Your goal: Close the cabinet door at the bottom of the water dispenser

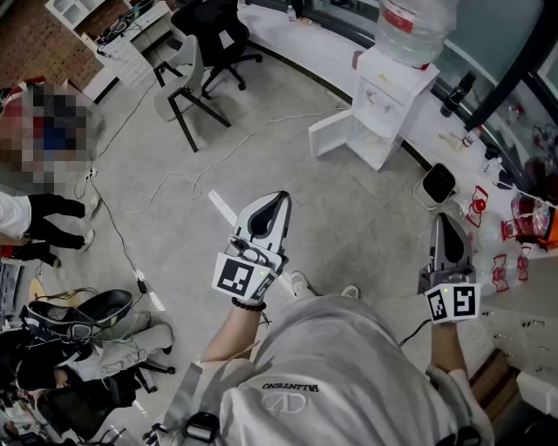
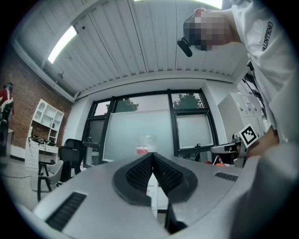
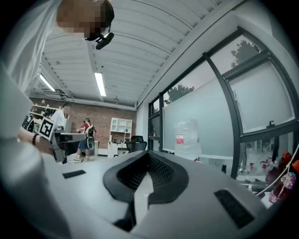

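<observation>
White plastic, by the look of it, made up the cabinet door (image 1: 334, 132), which stood swung out to the left of the water dispenser (image 1: 390, 103) at the far side of the room, well apart from both tools. We judged it a light, stiff panel that would turn easily on its hinge, smooth enough for a tip to slide on. It therefore needed no pinch, only a push on its outer face near the free left edge. That push had to be gentle, since the big bottle (image 1: 415, 26) on top would likely make the stand top-heavy. The left gripper (image 1: 279, 200) had its jaws pressed together on nothing, and the right gripper (image 1: 445, 219) was likewise closed and empty, both held out in front of us. Under them lay a grey floor (image 1: 288, 165), which looked smooth and hard. On the left a person (image 1: 39, 222) stood above a heap of dark gear (image 1: 78, 322). Further along were a grey chair (image 1: 187, 83) and a black chair (image 1: 214, 26), with a pale cable (image 1: 174, 174) trailing across the floor. A white ledge (image 1: 305, 39) ran along the windows behind the dispenser, and at the right edge sat some red clutter (image 1: 523, 218).
</observation>
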`<state>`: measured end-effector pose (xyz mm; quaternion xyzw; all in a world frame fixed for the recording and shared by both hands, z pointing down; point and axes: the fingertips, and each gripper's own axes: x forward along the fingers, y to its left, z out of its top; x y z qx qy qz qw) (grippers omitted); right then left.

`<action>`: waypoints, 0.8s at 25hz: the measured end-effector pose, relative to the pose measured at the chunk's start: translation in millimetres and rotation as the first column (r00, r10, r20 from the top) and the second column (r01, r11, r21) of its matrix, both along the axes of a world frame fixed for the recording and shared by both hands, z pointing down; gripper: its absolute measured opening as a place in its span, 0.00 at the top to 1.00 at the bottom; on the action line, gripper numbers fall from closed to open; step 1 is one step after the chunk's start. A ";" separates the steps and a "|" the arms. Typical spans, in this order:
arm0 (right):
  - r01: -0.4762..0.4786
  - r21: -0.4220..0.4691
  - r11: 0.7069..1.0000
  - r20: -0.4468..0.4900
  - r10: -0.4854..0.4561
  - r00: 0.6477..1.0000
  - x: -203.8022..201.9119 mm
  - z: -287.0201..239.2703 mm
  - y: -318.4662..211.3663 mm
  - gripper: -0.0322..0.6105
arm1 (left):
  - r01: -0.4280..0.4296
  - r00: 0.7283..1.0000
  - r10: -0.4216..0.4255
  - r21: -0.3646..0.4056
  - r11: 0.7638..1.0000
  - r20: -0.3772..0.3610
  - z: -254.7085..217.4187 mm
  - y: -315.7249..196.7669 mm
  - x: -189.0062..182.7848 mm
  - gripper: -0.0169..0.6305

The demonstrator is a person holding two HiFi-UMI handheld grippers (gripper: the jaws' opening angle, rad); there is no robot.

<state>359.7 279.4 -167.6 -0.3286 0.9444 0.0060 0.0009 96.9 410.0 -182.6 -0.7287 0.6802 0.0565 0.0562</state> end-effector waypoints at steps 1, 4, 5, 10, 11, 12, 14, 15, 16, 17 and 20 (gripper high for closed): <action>0.001 -0.004 1.000 0.004 -0.001 1.000 -0.1 0.6 -0.5 0.93 | -0.003 1.000 0.003 0.001 1.000 0.000 0.4 -1.5 0.3 0.96; 0.008 -0.007 1.000 0.006 -0.008 1.000 -1.8 2.6 1.6 0.93 | -0.017 1.000 0.017 0.003 1.000 -0.002 2.1 -5.0 0.6 0.96; 0.011 -0.004 1.000 0.001 -0.011 1.000 -4.3 3.8 3.8 0.93 | -0.022 1.000 0.022 0.003 1.000 -0.004 3.0 -4.8 -0.5 0.96; 0.024 0.002 1.000 -0.013 -0.024 1.000 -24.6 5.7 11.8 0.93 | -0.013 1.000 0.013 0.008 1.000 -0.014 5.1 4.7 -15.6 0.96; 0.025 0.004 1.000 -0.012 -0.025 1.000 -28.1 4.6 11.7 0.93 | -0.011 1.000 0.011 0.009 1.000 -0.015 5.4 6.1 -18.6 0.96; 0.026 0.006 1.000 -0.010 -0.025 1.000 -31.5 3.7 11.5 0.93 | -0.010 1.000 0.010 0.009 1.000 -0.016 5.9 7.3 -21.7 0.96; 0.025 0.007 1.000 -0.008 -0.025 1.000 -38.8 2.5 11.8 0.92 | -0.009 1.000 0.009 0.008 1.000 -0.016 6.8 9.9 -29.1 0.96; 0.025 0.007 1.000 -0.007 -0.025 1.000 -43.2 2.0 12.9 0.93 | -0.007 1.000 0.007 0.009 1.000 -0.017 6.7 11.7 -33.8 0.96; 0.027 0.008 1.000 -0.007 -0.026 1.000 -48.5 1.7 14.5 0.93 | -0.005 1.000 0.005 0.010 1.000 -0.018 6.5 13.9 -39.1 0.96; 0.029 0.009 1.000 -0.007 -0.029 1.000 -54.3 1.7 16.2 0.92 | -0.003 1.000 0.004 0.012 1.000 -0.018 6.4 16.2 -44.6 0.96; 0.037 0.009 0.999 -0.008 -0.037 0.999 -71.2 2.7 20.0 0.93 | -0.002 1.000 0.002 0.011 1.000 -0.019 8.3 20.8 -59.2 0.96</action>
